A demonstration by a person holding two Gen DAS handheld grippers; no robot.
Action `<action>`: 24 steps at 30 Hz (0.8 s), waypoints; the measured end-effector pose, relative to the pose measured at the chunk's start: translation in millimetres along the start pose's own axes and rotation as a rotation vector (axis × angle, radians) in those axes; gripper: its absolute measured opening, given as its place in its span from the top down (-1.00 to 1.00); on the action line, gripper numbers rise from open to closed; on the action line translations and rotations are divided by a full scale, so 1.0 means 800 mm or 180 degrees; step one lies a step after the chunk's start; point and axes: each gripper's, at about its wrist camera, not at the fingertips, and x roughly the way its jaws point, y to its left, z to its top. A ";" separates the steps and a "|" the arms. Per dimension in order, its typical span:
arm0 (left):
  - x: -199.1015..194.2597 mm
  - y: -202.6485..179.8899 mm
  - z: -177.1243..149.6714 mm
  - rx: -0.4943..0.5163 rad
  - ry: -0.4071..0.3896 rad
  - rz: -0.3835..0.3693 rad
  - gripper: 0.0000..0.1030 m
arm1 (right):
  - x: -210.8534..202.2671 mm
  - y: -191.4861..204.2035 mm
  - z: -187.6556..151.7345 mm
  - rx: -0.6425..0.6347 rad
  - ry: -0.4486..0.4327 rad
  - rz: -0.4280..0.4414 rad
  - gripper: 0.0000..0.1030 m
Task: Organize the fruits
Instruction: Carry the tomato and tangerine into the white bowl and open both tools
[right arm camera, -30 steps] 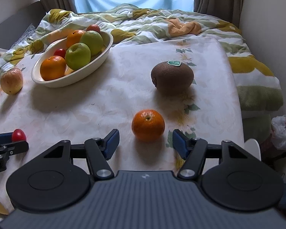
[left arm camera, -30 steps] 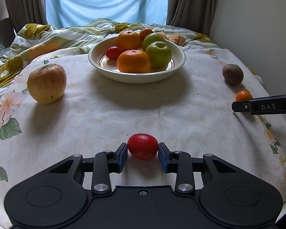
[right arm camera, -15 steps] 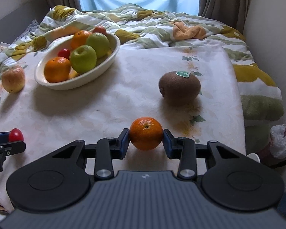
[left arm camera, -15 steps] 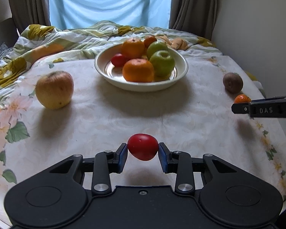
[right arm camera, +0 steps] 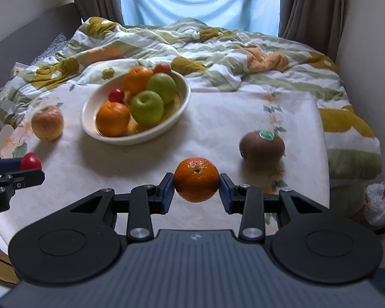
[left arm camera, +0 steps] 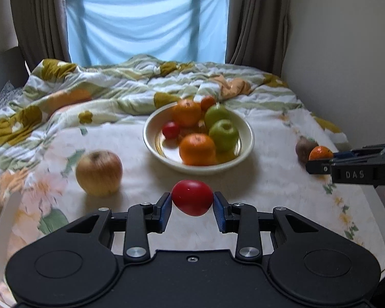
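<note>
- A small red tomato (left arm camera: 192,201) is clamped between the blue pads of the left gripper (left arm camera: 192,206) and is held clear above the table (left arm camera: 269,192), which is covered by a floral cloth.
- A mandarin (right arm camera: 196,179) is gripped between the pads of the right gripper (right arm camera: 196,192); the jaws are closed tight against its sides, and it is held above the cloth.
- A cream bowl (left arm camera: 246,138) is seen near the middle of the table, holding two green apples (left arm camera: 223,134), several oranges (left arm camera: 197,148) and a small red tomato (left arm camera: 171,130).
- A large yellow-red apple (left arm camera: 99,172) is seen on the cloth to the left of the bowl, apart from it.
- A brown kiwi (right arm camera: 261,146) with a green sticker is seen on the cloth, just beyond and to the right of the held mandarin.
- A rumpled floral quilt (right arm camera: 218,51) is spread behind the table, with brown curtains (left arm camera: 38,18) and a blue sheet (left arm camera: 146,25) at the window.
- In the left wrist view, the right gripper is seen at the right edge with the mandarin at its tip.
</note>
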 end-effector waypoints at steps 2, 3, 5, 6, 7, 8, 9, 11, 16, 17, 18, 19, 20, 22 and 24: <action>-0.004 0.008 0.013 0.0006 -0.0020 -0.0026 0.25 | -0.005 0.008 0.007 0.0015 -0.0021 0.0000 -0.02; -0.005 0.012 0.020 0.0010 -0.0030 -0.0040 0.25 | -0.008 0.012 0.011 0.0030 -0.0027 -0.0003 -0.02; -0.008 0.020 0.033 0.0033 -0.0062 -0.0073 0.25 | -0.013 0.021 0.022 0.0073 -0.0039 -0.0007 -0.02; -0.008 0.025 0.041 0.0053 -0.0081 -0.0090 0.25 | -0.016 0.025 0.027 0.0097 -0.0046 -0.0007 -0.02; -0.008 0.028 0.046 0.0065 -0.0091 -0.0104 0.25 | -0.018 0.029 0.032 0.0115 -0.0058 -0.0006 -0.02; -0.006 0.033 0.054 0.0075 -0.0099 -0.0125 0.25 | -0.019 0.033 0.037 0.0123 -0.0070 -0.0007 -0.02; -0.004 0.037 0.060 0.0085 -0.0105 -0.0146 0.25 | -0.020 0.039 0.043 0.0132 -0.0083 -0.0014 -0.02; 0.001 0.045 0.072 0.0115 -0.0115 -0.0185 0.25 | -0.020 0.049 0.055 0.0153 -0.0106 -0.0019 -0.02; 0.023 0.064 0.097 0.0178 -0.0110 -0.0299 0.25 | -0.010 0.070 0.081 0.0207 -0.0140 -0.0046 -0.02; 0.028 0.068 0.102 0.0195 -0.0105 -0.0326 0.25 | -0.006 0.075 0.086 0.0211 -0.0146 -0.0056 -0.02; 0.034 0.071 0.106 0.0214 -0.0098 -0.0348 0.25 | -0.003 0.079 0.091 0.0215 -0.0151 -0.0067 -0.02; 0.039 0.074 0.110 0.0233 -0.0092 -0.0368 0.25 | 0.001 0.082 0.094 0.0221 -0.0151 -0.0078 -0.02; 0.045 0.077 0.114 0.0256 -0.0084 -0.0391 0.25 | 0.004 0.085 0.098 0.0231 -0.0150 -0.0089 -0.02; 0.057 0.083 0.121 0.0295 -0.0061 -0.0436 0.25 | 0.012 0.090 0.105 0.0268 -0.0144 -0.0096 -0.02; 0.072 0.089 0.128 0.0331 -0.0027 -0.0486 0.25 | 0.022 0.095 0.112 0.0294 -0.0138 -0.0110 -0.02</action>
